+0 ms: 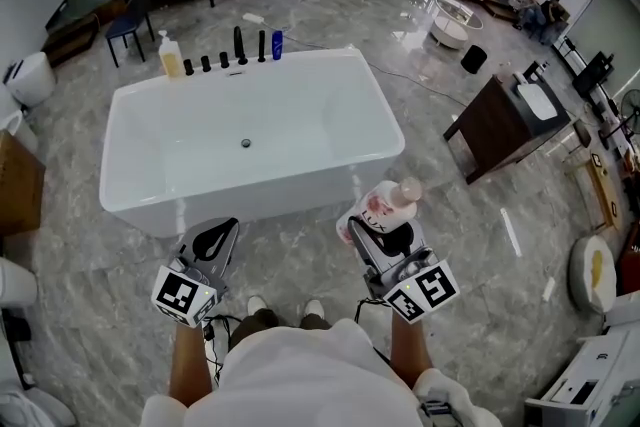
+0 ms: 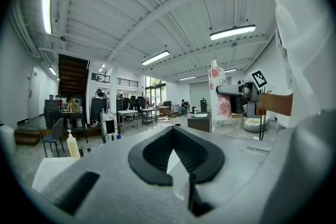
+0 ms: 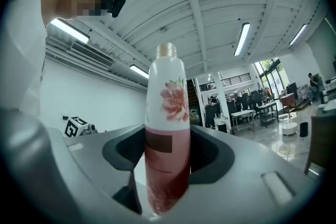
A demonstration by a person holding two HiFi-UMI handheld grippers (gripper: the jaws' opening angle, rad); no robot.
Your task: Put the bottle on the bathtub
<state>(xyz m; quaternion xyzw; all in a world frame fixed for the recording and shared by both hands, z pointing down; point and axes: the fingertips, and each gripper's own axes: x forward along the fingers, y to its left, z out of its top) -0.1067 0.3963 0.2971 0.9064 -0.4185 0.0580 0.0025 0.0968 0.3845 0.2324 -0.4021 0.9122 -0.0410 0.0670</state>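
White-and-pink bottle [image 3: 167, 128] with floral print; white bathtub [image 1: 260, 200].

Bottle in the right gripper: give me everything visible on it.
Slim plastic-looking bottle: white upper body with a pink flower print, pink lower part with a dark rectangular patch, pale pink cap on. It stands upright along the right gripper, whose jaws clamp its lower body. Nothing else touches it. In the head view it's held over the floor, off the near right corner of the bathtub, not yet on it.

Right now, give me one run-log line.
right gripper: shut on floral bottle | left gripper: shut, empty | bathtub: floral bottle not yet on it
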